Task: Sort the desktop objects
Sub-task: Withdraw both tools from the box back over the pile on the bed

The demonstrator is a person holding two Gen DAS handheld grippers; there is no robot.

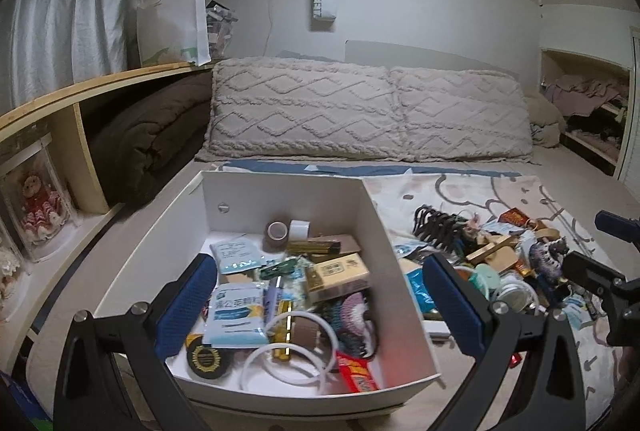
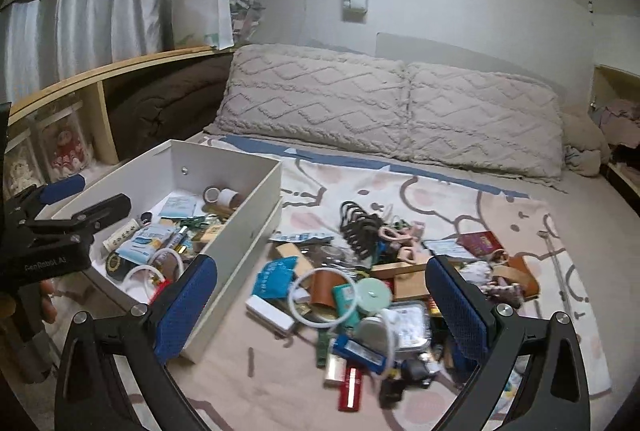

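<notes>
A white box sits on the bed and holds sorted items: tape rolls, sachets, white rings, a yellow carton. A heap of small objects lies on the bed sheet right of the box: black clips, a mint disc, a white ring, a red tube. My left gripper is open and empty above the box. My right gripper is open and empty above the heap.
Two beige pillows lie at the back of the bed. A wooden shelf with a folded brown blanket runs along the left. A paper bag stands on it. An open closet is at the right.
</notes>
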